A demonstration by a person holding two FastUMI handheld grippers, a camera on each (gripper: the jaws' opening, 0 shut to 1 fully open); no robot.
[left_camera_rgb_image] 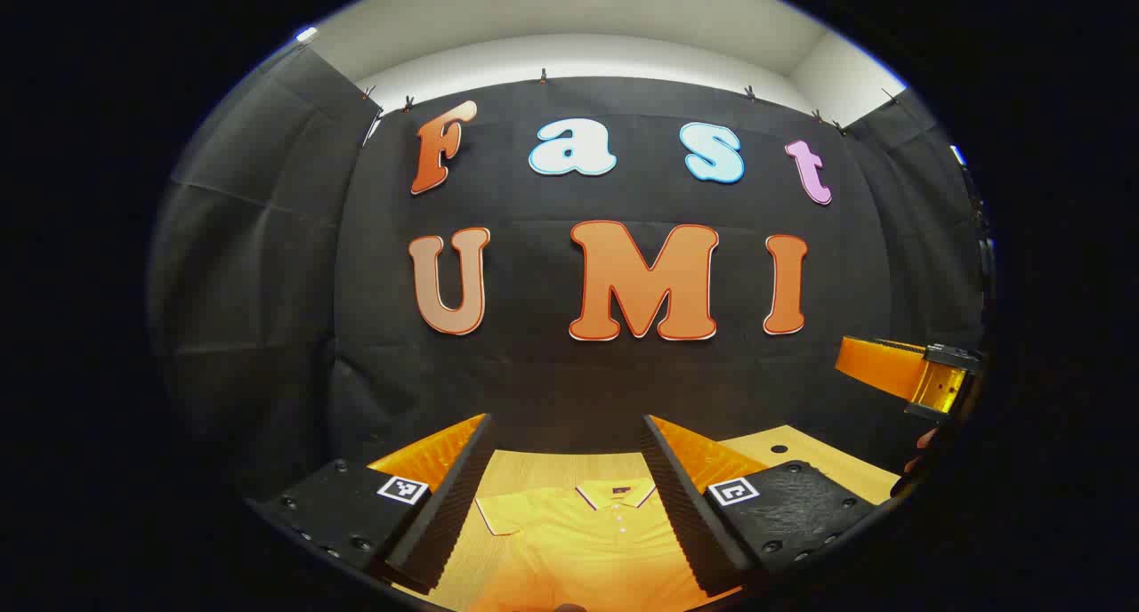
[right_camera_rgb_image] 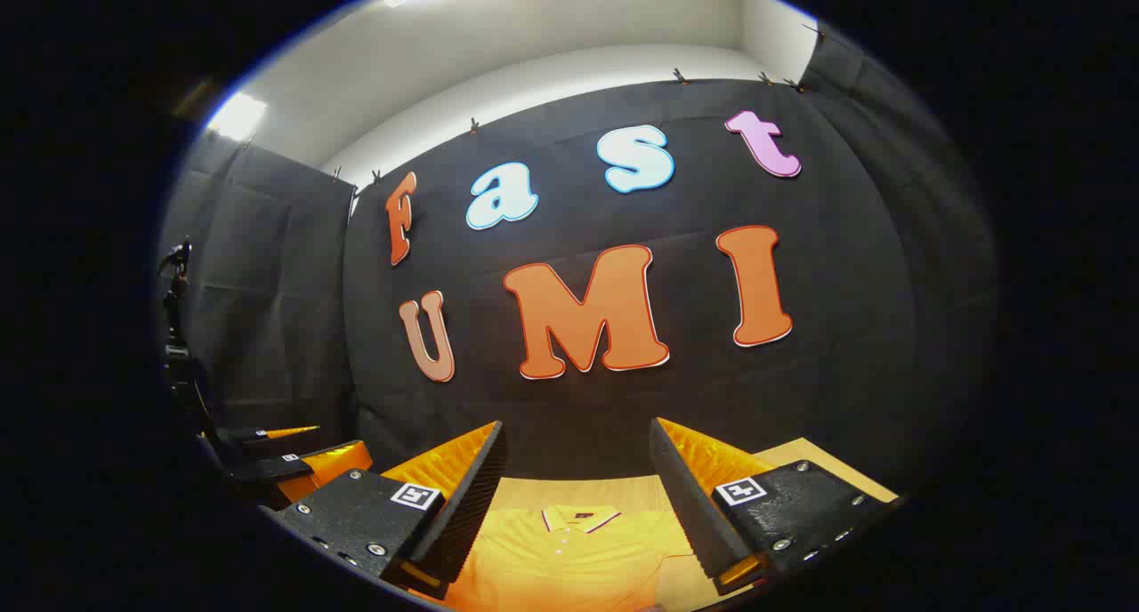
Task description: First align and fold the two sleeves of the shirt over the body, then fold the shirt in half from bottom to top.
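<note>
With both the left hand-held gripper (left_camera_rgb_image: 567, 470) and right hand-held gripper (right_camera_rgb_image: 578, 474) held wide and empty above the shirt (left_camera_rgb_image: 578, 541) lying flat on the tabletop (left_camera_rgb_image: 827, 456), you're at the start, so reach down for a sleeve (left_camera_rgb_image: 503, 512) near the far edge.

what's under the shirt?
The yellow shirt lies flat on a light wooden table, visible beyond the collar and at the sides. Whatever sits beneath the fabric itself is covered. Both hand-held grippers hover open above it.
</note>
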